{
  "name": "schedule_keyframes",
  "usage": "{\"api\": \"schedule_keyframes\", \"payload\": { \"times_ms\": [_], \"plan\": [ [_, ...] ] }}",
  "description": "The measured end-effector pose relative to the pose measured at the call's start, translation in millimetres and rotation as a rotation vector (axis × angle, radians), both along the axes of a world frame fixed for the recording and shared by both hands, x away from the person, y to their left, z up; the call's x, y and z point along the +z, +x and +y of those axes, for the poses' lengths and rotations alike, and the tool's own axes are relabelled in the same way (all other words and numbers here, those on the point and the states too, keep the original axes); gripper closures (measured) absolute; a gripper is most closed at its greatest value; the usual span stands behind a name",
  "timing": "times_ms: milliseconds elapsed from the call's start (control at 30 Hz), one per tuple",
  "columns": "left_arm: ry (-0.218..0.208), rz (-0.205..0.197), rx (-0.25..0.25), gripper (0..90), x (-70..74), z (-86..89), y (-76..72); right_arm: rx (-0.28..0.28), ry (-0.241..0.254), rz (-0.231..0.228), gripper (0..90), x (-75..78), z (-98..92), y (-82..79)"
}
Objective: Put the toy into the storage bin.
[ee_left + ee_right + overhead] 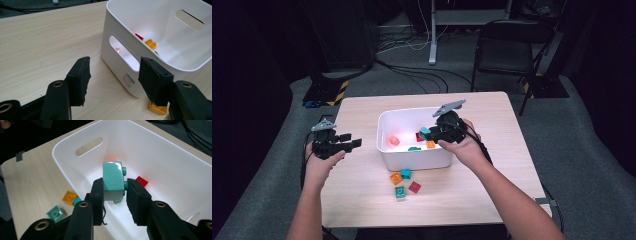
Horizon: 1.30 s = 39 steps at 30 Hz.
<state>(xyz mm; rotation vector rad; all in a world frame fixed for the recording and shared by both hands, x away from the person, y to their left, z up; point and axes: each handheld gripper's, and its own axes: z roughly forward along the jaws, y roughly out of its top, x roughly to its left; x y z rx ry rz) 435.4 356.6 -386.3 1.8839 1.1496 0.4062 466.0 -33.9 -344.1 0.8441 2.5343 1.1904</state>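
1. Teal brick [113,178] sits clamped between the jaws of the right gripper [115,192], held above the inside of the white bin [172,157].
2. Left gripper [113,77] hovers over the table [42,47] just beside the bin's handle slot, jaws apart and holding nothing.
3. Loose bricks [404,182] lie on the table in front of the bin.

Pale wood-grain table [50,40], matt, smooth. White plastic bin [130,62], smooth with slight sheen, paper label on its wall. Teal brick [113,178] of glossy moulded plastic. Jaw pads of black foam-like material, matt, rough and frayed at edges.
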Motion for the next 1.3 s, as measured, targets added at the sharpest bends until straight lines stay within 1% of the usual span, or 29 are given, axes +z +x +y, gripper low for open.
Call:
{"api": "schedule_keyframes", "payload": {
  "times_ms": [67,133,200,267,333,367,400,433,467,500,567,600,633,667,733,867,900,967,1000,1167,1200,1300],
  "plan": [
    [-0.004,-0.001,0.001,42.2,-0.4,0.1,0.2,-0.009,0.005,0.006,67.2,-1.9,2.8,7.5],
    [-0.003,0.003,0.002,42.2,-0.6,0.7,0.4,-0.012,-0.004,-0.003,67.2,-4.1,6.4,15.9],
    [-0.004,-0.003,0.002,42.2,-1.1,1.3,0.9,-0.025,-0.001,0.015,67.1,-7.0,11.4,22.6],
    [-0.004,0.000,0.000,42.2,-0.7,1.7,1.0,-0.025,-0.011,0.014,67.2,-10.5,17.0,29.8],
    [-0.005,0.002,0.003,42.2,-0.9,1.6,0.9,-0.034,-0.009,0.024,67.1,-13.7,23.0,35.5],
    [-0.003,0.001,0.000,42.3,-0.9,1.8,1.1,-0.029,-0.011,0.018,67.1,-15.4,25.7,38.8],
    [-0.003,0.001,0.003,42.3,-0.9,1.6,1.0,-0.037,-0.012,0.020,67.1,-17.0,28.7,40.9],
    [-0.003,0.002,0.002,42.3,-1.0,1.6,1.1,-0.030,-0.017,0.009,67.1,-18.9,30.8,44.5],
    [-0.004,0.003,0.003,42.3,-1.0,1.6,1.0,-0.046,-0.015,0.023,67.1,-20.3,33.7,46.4],
    [-0.004,0.003,0.003,42.3,-1.0,1.7,1.1,-0.041,-0.017,0.028,67.1,-21.4,35.3,49.4],
    [-0.005,0.003,0.003,42.4,-1.0,2.2,1.3,-0.047,-0.015,0.027,67.1,-23.5,39.0,54.4],
    [-0.005,0.003,0.003,42.3,-1.0,2.5,1.3,-0.048,-0.016,0.034,67.1,-24.5,40.5,56.3],
    [-0.006,0.002,0.003,42.3,-0.9,2.6,1.3,-0.049,-0.019,0.030,67.1,-26.0,42.4,59.5],
    [-0.006,0.001,0.001,42.3,-0.9,2.7,1.5,-0.060,-0.024,0.045,67.1,-26.5,44.1,60.4],
    [-0.006,0.000,0.003,42.3,-0.8,2.4,1.3,-0.057,-0.027,0.035,67.1,-28.7,45.8,64.1],
    [-0.006,-0.006,-0.001,42.3,-0.7,2.2,1.6,-0.073,-0.033,0.044,66.7,-31.0,49.8,68.1],
    [-0.006,-0.005,-0.001,42.4,-0.7,2.3,1.7,-0.070,-0.039,0.041,65.9,-31.5,50.4,68.9],
    [-0.007,-0.005,0.000,42.3,-0.7,2.5,1.7,-0.076,-0.043,0.039,61.5,-32.2,52.2,69.1],
    [-0.007,-0.005,0.001,42.4,-0.7,2.6,1.7,-0.080,-0.043,0.040,59.4,-32.3,52.8,69.1],
    [-0.007,-0.001,0.000,42.3,-0.1,3.1,1.3,-0.078,-0.051,0.036,58.2,-30.6,51.3,67.8],
    [-0.013,-0.010,0.006,42.3,-0.9,2.8,1.5,-0.076,-0.049,0.040,57.2,-29.7,50.1,66.8],
    [-0.012,-0.010,0.007,42.3,-1.0,3.3,1.7,-0.065,-0.042,0.038,55.2,-25.4,46.9,60.9]
  ]
}}
